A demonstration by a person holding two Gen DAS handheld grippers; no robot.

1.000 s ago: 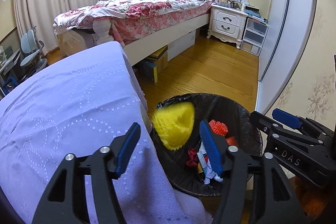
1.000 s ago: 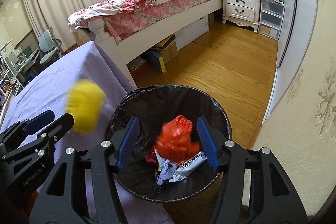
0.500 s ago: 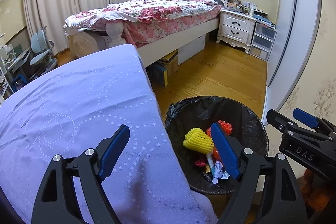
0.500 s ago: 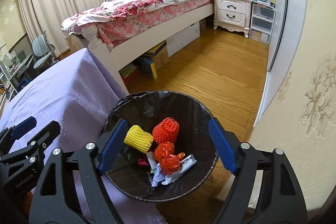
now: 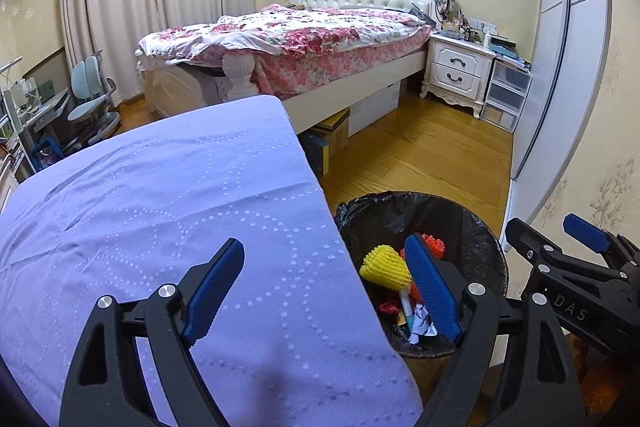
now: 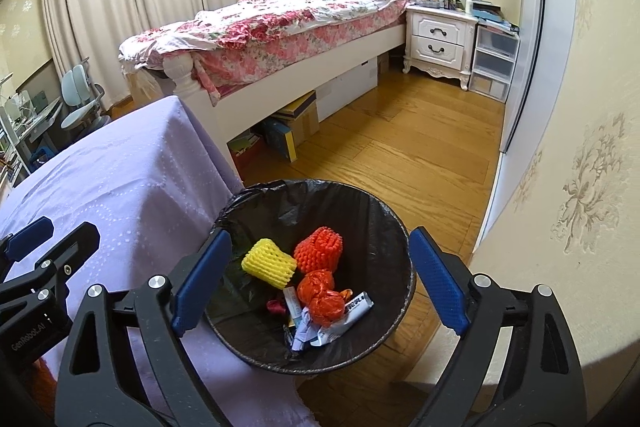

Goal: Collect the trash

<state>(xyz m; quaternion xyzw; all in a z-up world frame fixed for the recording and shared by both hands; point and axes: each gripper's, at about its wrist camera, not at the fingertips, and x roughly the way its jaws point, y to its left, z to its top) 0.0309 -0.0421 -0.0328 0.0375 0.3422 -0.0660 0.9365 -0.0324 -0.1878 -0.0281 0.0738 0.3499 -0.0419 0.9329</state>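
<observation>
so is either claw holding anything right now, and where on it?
Nothing is held. Left claw and right claw are both open and empty; the yellow foam net lies in the bin.

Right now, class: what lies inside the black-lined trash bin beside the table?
In the trash bin: a yellow foam net, an orange foam net, crumpled orange plastic, wrappers and paper scraps. Whatever is beneath this pile is covered.
</observation>
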